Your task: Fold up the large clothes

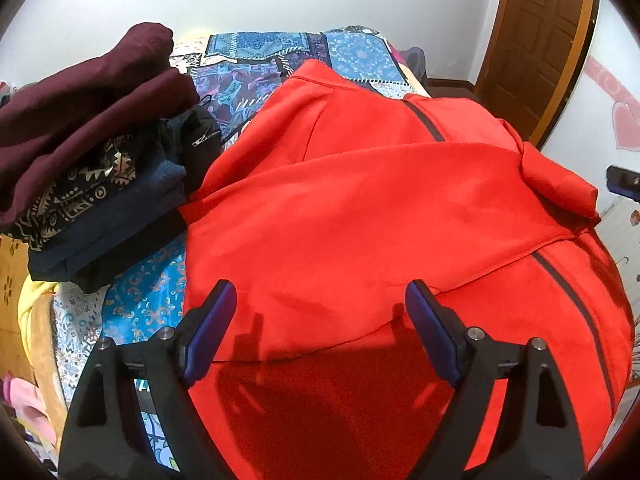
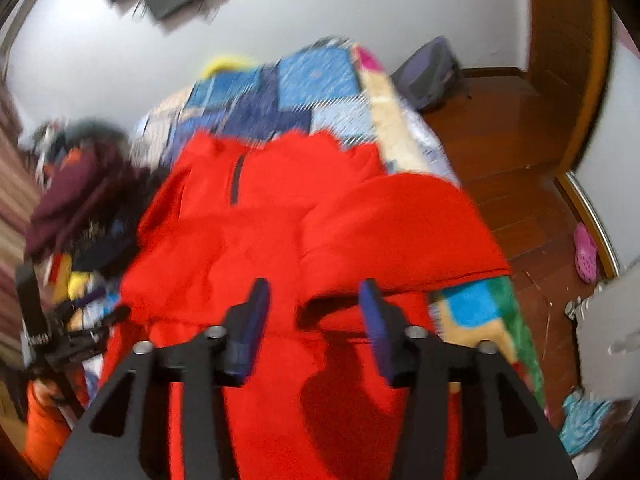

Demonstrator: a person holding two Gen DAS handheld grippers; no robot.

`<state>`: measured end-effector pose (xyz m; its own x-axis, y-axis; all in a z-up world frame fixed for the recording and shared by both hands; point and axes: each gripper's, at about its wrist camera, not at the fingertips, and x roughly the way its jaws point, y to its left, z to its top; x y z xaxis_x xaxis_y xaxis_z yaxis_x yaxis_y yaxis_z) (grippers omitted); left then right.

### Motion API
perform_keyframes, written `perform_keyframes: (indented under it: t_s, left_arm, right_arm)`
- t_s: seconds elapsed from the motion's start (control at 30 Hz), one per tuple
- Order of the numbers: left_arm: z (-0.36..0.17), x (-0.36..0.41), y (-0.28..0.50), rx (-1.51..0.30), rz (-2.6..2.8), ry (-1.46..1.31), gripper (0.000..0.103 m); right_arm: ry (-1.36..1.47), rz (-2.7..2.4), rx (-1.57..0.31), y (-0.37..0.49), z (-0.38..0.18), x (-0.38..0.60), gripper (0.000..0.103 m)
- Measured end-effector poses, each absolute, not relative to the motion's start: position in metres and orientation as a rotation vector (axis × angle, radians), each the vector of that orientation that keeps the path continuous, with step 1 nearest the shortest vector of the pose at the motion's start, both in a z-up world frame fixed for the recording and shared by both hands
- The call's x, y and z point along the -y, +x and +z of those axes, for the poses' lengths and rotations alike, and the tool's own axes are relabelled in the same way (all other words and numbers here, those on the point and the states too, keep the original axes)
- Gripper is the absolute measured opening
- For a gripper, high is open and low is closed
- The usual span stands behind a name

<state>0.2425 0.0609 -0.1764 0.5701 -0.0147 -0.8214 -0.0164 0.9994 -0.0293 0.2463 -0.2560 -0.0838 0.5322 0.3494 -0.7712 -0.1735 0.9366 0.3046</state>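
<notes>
A large red jacket (image 1: pixel 360 208) with dark zip lines lies spread on a bed covered by a blue patterned quilt (image 1: pixel 256 64). One sleeve is folded across its body. My left gripper (image 1: pixel 320 304) is open, hovering just above the jacket's near part, holding nothing. In the blurred right wrist view the same jacket (image 2: pixel 280 220) fills the middle, with a raised fold on its right side. My right gripper (image 2: pixel 314 304) is open above the jacket's near edge, its fingers either side of that fold's lip, empty. The left gripper also shows at the left edge of the right wrist view (image 2: pixel 92 328).
A stack of folded dark clothes, maroon on top (image 1: pixel 80 120), sits on the bed left of the jacket. A wooden door (image 1: pixel 536 40) and wood floor (image 2: pixel 520 168) lie to the right. A grey backpack (image 2: pixel 432 72) and a pink shoe (image 2: pixel 586 256) rest on the floor.
</notes>
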Motion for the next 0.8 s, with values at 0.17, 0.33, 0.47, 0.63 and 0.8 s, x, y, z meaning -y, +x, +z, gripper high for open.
perform_keyframes:
  t_s: [0.17,0.33,0.47,0.63,0.8]
  left_arm:
    - [-0.177,-0.059,0.243,-0.966,0.010,-0.026,0.086]
    - [-0.182,-0.063,0.243,-0.981,0.021,-0.048,0.086]
    - [-0.185,-0.065,0.243,-0.991,0.029,-0.048,0.086]
    - [-0.186,-0.066,0.244,-0.991,0.035,-0.051,0.086]
    - [-0.185,-0.068,0.243,-0.985,0.048,-0.045,0.086]
  right_arm:
    - [0.378,0.218,-0.957,0.260,-0.088,0.297,0.052]
    - [0.568,0.130,-1.031,0.278,-0.123,0.333,0.052]
    - [0.689,0.095,-1.121,0.293,-0.162,0.348,0.052]
    - [0.704,0.100,-1.183,0.313,-0.189,0.349,0.052]
    - [0.648,0.076,-1.185,0.331,-0.201,0.352,0.041]
